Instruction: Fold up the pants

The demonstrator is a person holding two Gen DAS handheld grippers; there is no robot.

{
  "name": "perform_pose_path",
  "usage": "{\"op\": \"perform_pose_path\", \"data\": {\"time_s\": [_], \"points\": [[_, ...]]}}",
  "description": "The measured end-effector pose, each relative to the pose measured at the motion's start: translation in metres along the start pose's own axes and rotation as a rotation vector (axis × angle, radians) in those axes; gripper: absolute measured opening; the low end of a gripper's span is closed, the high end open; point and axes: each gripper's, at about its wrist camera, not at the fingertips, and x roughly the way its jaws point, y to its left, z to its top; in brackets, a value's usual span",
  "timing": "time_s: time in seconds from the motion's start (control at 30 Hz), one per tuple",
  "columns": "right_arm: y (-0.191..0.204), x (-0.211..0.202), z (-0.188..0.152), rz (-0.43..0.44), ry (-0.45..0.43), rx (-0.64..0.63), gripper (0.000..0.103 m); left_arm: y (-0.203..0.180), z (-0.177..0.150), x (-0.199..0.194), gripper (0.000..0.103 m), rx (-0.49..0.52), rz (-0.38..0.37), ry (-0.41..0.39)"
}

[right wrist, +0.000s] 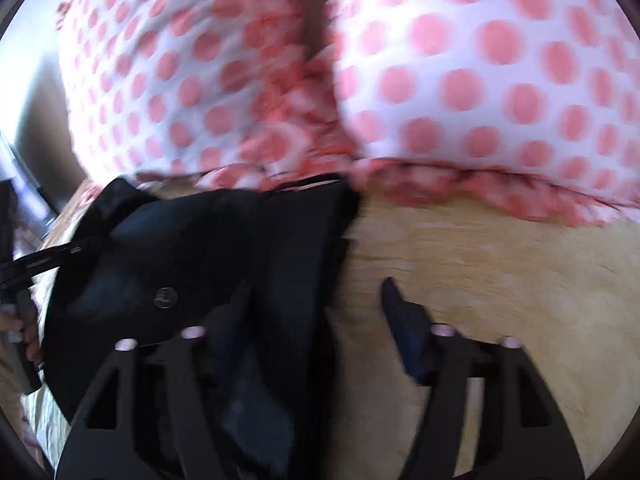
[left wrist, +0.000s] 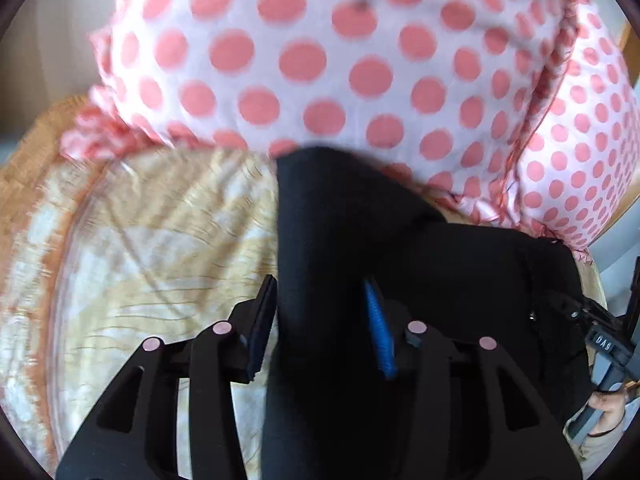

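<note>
Black pants point(left wrist: 400, 248) lie bunched on a yellow patterned bedspread point(left wrist: 160, 240). In the left wrist view a fold of the pants runs up between my left gripper's point(left wrist: 320, 288) fingers, which stand apart around it. In the right wrist view the pants point(right wrist: 200, 248), with a button showing, lie at the left. My right gripper point(right wrist: 316, 284) is open: its left finger is over the pants' edge and its right finger point(right wrist: 404, 320) is over bare bedspread point(right wrist: 500, 264).
Two white pillows with pink dots point(left wrist: 320, 52) point(right wrist: 480, 80) lie close behind the pants. The other gripper and the person's hand point(left wrist: 604, 364) show at the right edge of the left wrist view. The views are motion blurred.
</note>
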Motion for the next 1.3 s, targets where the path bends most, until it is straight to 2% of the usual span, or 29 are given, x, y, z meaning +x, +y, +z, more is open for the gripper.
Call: {"op": "perform_pose_path", "data": {"time_s": [0.07, 0.1, 0.13, 0.2, 0.27, 0.33, 0.43, 0.6, 0.67, 0.8, 0.9, 1.0, 1.17, 1.3], "points": [[0.001, -0.027, -0.007, -0.061, -0.073, -0.006, 0.071, -0.006, -0.007, -0.027, 0.063, 0.058, 0.036, -0.071], [0.008, -0.041, -0.014, -0.071, -0.106, -0.035, 0.071, -0.012, -0.014, -0.043, 0.078, 0.088, 0.054, -0.112], [0.014, -0.049, -0.018, -0.056, -0.118, -0.058, 0.071, -0.021, -0.025, -0.059, 0.086, 0.116, 0.065, -0.152], [0.032, -0.064, -0.031, -0.002, -0.133, -0.119, 0.071, -0.037, -0.045, -0.079, 0.086, 0.149, 0.054, -0.174], [0.056, -0.070, -0.049, 0.037, -0.117, -0.201, 0.071, -0.055, -0.070, -0.089, 0.089, 0.165, 0.011, -0.146], [0.076, -0.068, -0.067, 0.037, -0.082, -0.263, 0.071, -0.072, -0.094, -0.089, 0.091, 0.185, -0.017, -0.109], [0.087, -0.061, -0.079, 0.031, -0.041, -0.275, 0.071, -0.091, -0.119, -0.076, 0.091, 0.220, 0.023, -0.074], [0.086, -0.054, -0.081, -0.002, -0.005, -0.269, 0.072, -0.103, -0.139, -0.062, 0.094, 0.277, 0.115, -0.080], [0.087, -0.048, -0.084, -0.021, 0.048, -0.263, 0.075, -0.103, -0.143, -0.057, 0.097, 0.285, 0.134, -0.074], [0.087, -0.042, -0.084, -0.022, 0.079, -0.239, 0.079, -0.098, -0.143, -0.049, 0.101, 0.259, 0.130, -0.043], [0.087, -0.040, -0.085, -0.022, 0.073, -0.233, 0.083, -0.093, -0.140, -0.047, 0.101, 0.228, 0.111, -0.030], [0.087, -0.047, -0.089, -0.015, 0.040, -0.216, 0.085, -0.095, -0.143, -0.051, 0.101, 0.239, 0.114, -0.043], [0.095, -0.087, -0.110, -0.024, -0.050, -0.200, 0.100, -0.089, -0.159, -0.075, 0.101, 0.246, 0.096, -0.079], [0.093, -0.108, -0.134, 0.005, -0.048, -0.117, 0.102, -0.075, -0.176, -0.091, 0.101, 0.235, 0.096, -0.078]]}}
